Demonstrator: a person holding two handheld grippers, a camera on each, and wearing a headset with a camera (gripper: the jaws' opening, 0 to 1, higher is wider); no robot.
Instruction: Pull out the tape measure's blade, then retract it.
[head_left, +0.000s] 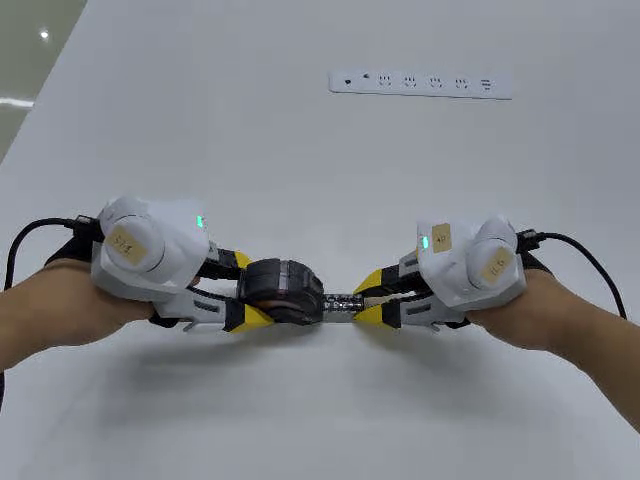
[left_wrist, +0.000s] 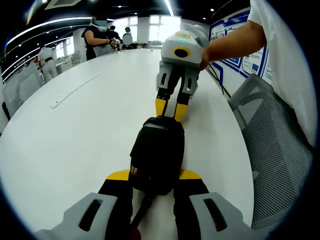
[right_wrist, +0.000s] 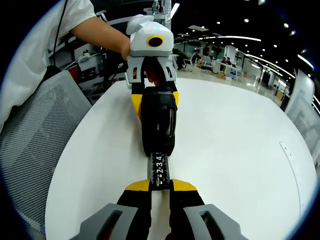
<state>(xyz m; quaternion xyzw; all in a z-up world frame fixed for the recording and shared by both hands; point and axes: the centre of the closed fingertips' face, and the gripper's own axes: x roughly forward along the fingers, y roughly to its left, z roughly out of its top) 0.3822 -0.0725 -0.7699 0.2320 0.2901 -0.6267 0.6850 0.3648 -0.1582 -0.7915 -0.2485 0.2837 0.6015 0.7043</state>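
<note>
The left gripper (head_left: 250, 291), sitting at about 8 o'clock in the head view, is clamping its yellow-tipped jaws on the two sides of the black, rounded tape measure case (head_left: 285, 290). In the left gripper view, those jaws (left_wrist: 155, 175) are hugging the case (left_wrist: 157, 150) at 6 o'clock.

The right gripper (head_left: 368, 300), facing it from 4 o'clock, is pinching its jaws closed on the short stretch of black numbered blade (head_left: 343, 301) that is sticking out of the case. In the right gripper view, the blade (right_wrist: 159, 170) is running from between the yellow tips (right_wrist: 160, 186) up towards 12 o'clock, into the case (right_wrist: 159, 122), with the left gripper (right_wrist: 156, 97) holding the case from beyond it.

Case and blade are lying low over the smooth white tabletop (head_left: 250, 120), between the two grippers, which are standing near each other, tip to tip. A hand is wrapping around each gripper body.

A white power strip (head_left: 420, 83) is lying flat on the table at 1 o'clock, well apart from the grippers. A grey mesh chair (left_wrist: 270, 150) is standing beside the table edge.
</note>
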